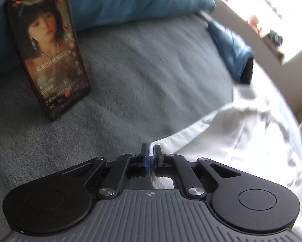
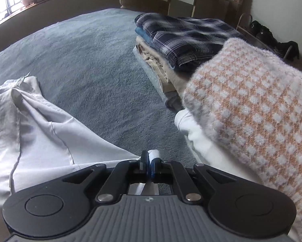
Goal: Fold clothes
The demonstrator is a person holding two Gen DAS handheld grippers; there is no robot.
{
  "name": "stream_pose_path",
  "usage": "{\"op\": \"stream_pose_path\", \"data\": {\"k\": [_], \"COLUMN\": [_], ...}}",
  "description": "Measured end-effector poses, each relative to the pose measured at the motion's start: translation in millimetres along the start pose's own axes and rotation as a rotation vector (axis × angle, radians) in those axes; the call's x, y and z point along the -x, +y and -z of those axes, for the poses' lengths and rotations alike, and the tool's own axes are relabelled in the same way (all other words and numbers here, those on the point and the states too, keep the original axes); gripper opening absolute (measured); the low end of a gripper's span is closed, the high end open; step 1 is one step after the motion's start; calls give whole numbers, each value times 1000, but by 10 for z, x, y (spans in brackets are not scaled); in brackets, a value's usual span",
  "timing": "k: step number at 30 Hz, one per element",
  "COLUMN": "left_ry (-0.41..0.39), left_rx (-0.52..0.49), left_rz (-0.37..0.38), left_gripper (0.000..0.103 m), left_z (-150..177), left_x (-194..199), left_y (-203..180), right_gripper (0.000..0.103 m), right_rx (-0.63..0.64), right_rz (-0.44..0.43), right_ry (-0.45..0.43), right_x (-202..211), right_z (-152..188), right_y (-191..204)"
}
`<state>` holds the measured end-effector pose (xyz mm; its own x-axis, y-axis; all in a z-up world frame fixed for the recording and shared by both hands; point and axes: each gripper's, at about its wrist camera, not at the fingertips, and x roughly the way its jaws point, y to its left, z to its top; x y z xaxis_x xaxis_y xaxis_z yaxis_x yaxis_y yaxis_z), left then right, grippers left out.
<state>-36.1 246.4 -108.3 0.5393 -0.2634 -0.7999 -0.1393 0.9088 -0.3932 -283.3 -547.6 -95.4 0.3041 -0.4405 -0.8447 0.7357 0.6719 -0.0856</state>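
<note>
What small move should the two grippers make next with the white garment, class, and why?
Probably lift both together and draw apart. The left gripper and right gripper are each shut on an edge of the white garment, which lies creased on the grey bedspread; tension would flatten it for folding.

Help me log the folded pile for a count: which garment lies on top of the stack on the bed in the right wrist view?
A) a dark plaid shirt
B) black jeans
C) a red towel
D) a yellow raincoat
A: the dark plaid shirt lies on top of the stack, over blue and beige folded pieces.
</note>
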Motion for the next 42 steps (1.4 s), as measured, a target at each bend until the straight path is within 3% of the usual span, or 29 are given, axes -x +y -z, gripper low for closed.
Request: {"op": "stream_pose_path", "data": {"k": [1,5,6,8,10,11,12,14,18,20,23,30,32,33,34,35,37,38,42], "left_ry": [-1,-93,-132,-218,-309,-331,-315,-197,55,145,250,224,222,215,207,191,181,184,196], "left_rx": [-23,-125,-148,-202,-267,-327,-389,-484,-458,-409,-287,-79,17,24,28,9,-19,-26,-55], "left_rz": [-9,-45,-50,-47,-31,0,42,138,285,311,294,310,339,333,325,303,276,275,274], "left_gripper": [7,24,25,29,34,37,39,41,41,41,40,40,40,40,37,28,9,5,0], "left_z": [31,108,113,133,163,198,239,349,703,888,1149,1361,1358,1365,1372,1378,1381,1378,1366], "left_x": [-4,170,250,443,661,753,800,790,527,349,16,-237,-327,-345,-360,-356,-321,-289,-161], "left_y": [-34,-195,-240,-352,-484,-581,-680,-870,-1062,-1088,-1044,-979,-996,-1022,-1052,-1101,-1136,-1136,-1139], "right_gripper": [8,49,51,68,77,79,79,79,79,78,71,54,41,34,21,12,5,2,1], "right_rx": [1,1,-5,-44,-115,-159,-204,-277,-436,-522,-630,-875,-947,-960,-954,-947,-927,-923,-928], "right_rz": [6,24,45,79,100,65,24,-101,-362,-468,-508,-608,-639,-633,-624,-614,-598,-595,-601], "right_ry": [10,-46,-93,-203,-325,-360,-390,-361,-144,-25,56,72,70,64,60,55,38,26,-18], "right_x": [-15,103,197,416,665,774,881,972,797,610,320,-237,-389,-413,-408,-401,-343,-309,-82], "right_z": [27,104,114,133,153,182,213,291,648,886,1184,1505,1582,1603,1616,1627,1658,1675,1794], "right_y": [33,117,114,56,-62,-138,-217,-331,-430,-442,-428,-348,-321,-294,-270,-246,-228,-228,-246]}}
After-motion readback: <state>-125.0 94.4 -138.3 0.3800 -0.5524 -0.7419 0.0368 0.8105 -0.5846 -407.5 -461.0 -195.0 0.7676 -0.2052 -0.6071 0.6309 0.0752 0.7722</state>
